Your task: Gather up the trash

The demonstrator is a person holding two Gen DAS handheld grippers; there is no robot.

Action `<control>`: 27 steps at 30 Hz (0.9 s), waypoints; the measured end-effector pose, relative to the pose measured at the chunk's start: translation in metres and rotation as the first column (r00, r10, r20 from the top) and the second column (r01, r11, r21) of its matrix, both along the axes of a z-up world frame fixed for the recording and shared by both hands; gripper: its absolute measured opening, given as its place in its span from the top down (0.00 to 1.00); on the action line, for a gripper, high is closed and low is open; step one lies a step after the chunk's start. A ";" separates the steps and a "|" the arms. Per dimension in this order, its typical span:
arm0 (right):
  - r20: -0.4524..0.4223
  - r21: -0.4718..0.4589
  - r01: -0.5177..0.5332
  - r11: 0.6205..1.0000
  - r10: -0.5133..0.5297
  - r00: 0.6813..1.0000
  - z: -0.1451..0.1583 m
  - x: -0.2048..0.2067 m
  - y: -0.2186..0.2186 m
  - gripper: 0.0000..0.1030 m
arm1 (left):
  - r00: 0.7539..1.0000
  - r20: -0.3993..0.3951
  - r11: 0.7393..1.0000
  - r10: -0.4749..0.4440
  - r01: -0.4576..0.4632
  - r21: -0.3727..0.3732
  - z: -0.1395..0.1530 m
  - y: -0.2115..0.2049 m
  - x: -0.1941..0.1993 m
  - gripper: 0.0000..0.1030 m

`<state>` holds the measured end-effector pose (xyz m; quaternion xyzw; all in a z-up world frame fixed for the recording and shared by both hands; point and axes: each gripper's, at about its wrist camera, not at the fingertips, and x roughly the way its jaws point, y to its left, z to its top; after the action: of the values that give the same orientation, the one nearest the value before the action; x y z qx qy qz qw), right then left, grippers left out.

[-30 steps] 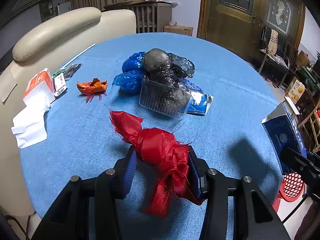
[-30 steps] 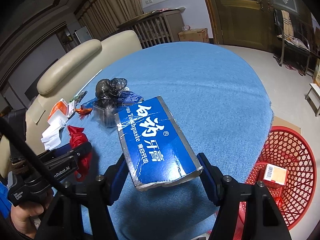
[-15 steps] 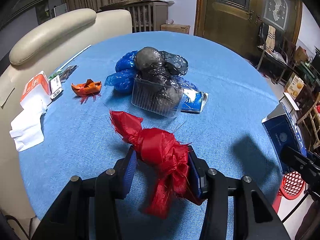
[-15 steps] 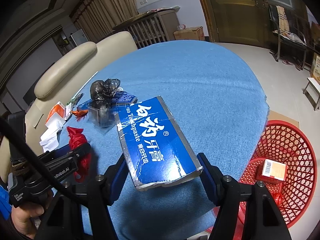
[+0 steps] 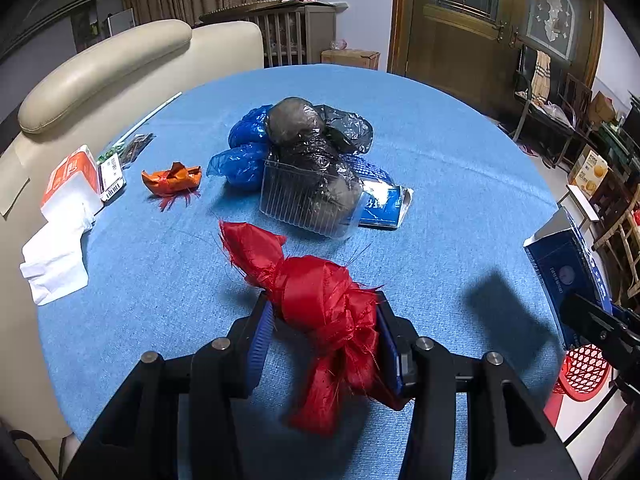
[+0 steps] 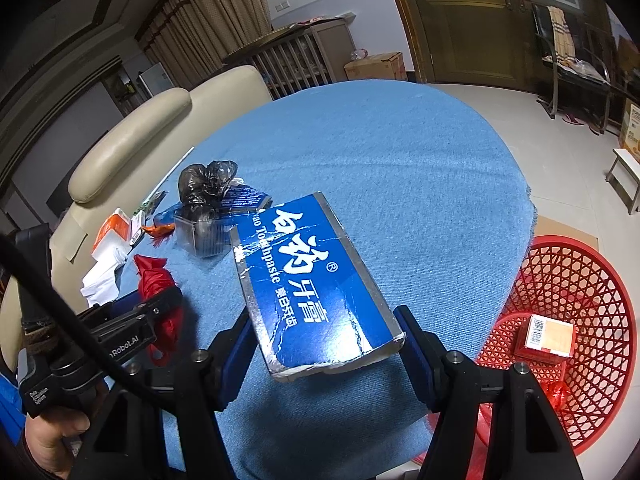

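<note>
Left gripper (image 5: 324,320): clamps red knotted rag (image 5: 320,300) between pads. Right gripper (image 6: 326,344): clamps blue toothpaste box (image 6: 312,280), beside red basket (image 6: 580,280).

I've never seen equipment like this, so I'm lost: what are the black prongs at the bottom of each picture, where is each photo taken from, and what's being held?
There is no robot. A person holds two hand-held grippers, each with a wide-angle camera looking along its two fingers.

The left camera's picture shows the left gripper clamping a knotted red plastic bag. The right camera's picture shows the right gripper clamping a blue toothpaste box.

On the blue tablecloth lies more trash: a black bag in a clear plastic tray, blue bags, an orange wrapper and white tissues.

Beside the table stands a red basket that already holds a small carton.
</note>
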<state>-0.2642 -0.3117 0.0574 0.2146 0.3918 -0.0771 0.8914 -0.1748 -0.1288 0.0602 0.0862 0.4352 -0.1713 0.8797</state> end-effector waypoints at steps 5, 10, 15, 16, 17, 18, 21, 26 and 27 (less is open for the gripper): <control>0.001 0.000 -0.006 1.000 0.006 1.000 0.001 0.000 0.001 0.32 | 1.000 -0.002 1.000 0.004 -0.004 0.000 0.000 0.002 0.000 0.52; 0.000 -0.002 -0.011 1.000 0.011 1.000 0.001 0.000 0.002 0.32 | 1.000 -0.004 1.000 0.007 -0.007 -0.004 -0.001 0.003 0.001 0.52; 0.004 -0.004 -0.017 1.000 0.017 1.000 0.003 -0.001 0.002 0.32 | 1.000 -0.007 1.000 0.007 -0.007 -0.005 -0.002 0.004 0.001 0.52; 0.005 -0.005 -0.019 1.000 0.019 1.000 0.004 -0.001 0.003 0.32 | 1.000 -0.006 1.000 0.007 -0.007 -0.004 -0.002 0.004 0.002 0.52; 0.005 -0.004 -0.020 1.000 0.020 1.000 0.005 -0.001 0.003 0.32 | 1.000 -0.006 1.000 0.008 -0.008 -0.005 -0.001 0.004 0.002 0.52; 0.005 -0.004 -0.022 1.000 0.022 1.000 0.005 -0.001 0.003 0.32 | 1.000 -0.006 1.000 0.009 -0.009 -0.006 -0.001 0.004 0.002 0.52; 0.009 -0.004 -0.025 1.000 0.025 1.000 0.006 -0.002 0.003 0.32 | 1.000 -0.008 1.000 0.008 -0.008 -0.003 -0.002 0.003 0.002 0.52; 0.017 -0.001 -0.017 1.000 0.017 1.000 0.009 -0.007 -0.001 0.32 | 1.000 -0.006 1.000 -0.003 0.003 0.003 -0.002 -0.002 0.001 0.52; 0.018 0.000 -0.013 1.000 0.013 1.000 0.009 -0.008 -0.003 0.32 | 1.000 -0.006 1.000 -0.005 0.005 0.004 -0.002 -0.003 0.000 0.52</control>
<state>-0.2723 -0.3146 0.0659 0.2129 0.3851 -0.0693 0.8953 -0.1744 -0.1313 0.0578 0.0887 0.4381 -0.1727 0.8777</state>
